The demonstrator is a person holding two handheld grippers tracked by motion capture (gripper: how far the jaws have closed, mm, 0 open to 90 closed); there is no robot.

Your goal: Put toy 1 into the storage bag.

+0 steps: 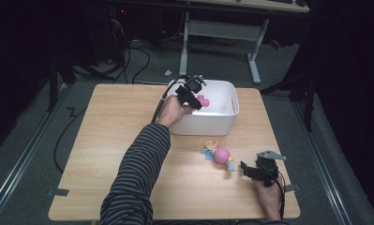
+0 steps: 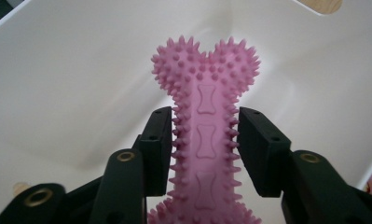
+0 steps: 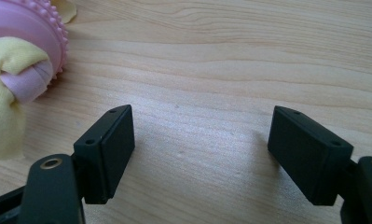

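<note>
A pink spiky bone toy [image 2: 206, 93] hangs inside the white bin [image 2: 72, 70], running lengthwise between the jaws of my left gripper [image 2: 205, 116]. The pads stand just off its spikes and do not squeeze it. From above, the left gripper [image 1: 193, 96] reaches over the bin's [image 1: 208, 124] left rim, with the pink bone [image 1: 204, 100] just beyond it. My right gripper [image 1: 247, 169] rests low over the table near the front right, open with bare wood between its fingers. A pink spiky ball with yellow and blue cloth ends [image 1: 220, 154] lies just left of it. In the right gripper view the ball [image 3: 20, 32] sits beyond the right gripper [image 3: 202, 135], at the upper left.
The wooden table [image 1: 114, 140] has free surface left of the striped sleeve. A desk frame and cables stand on the floor behind the table. The table's right edge runs close to my right hand.
</note>
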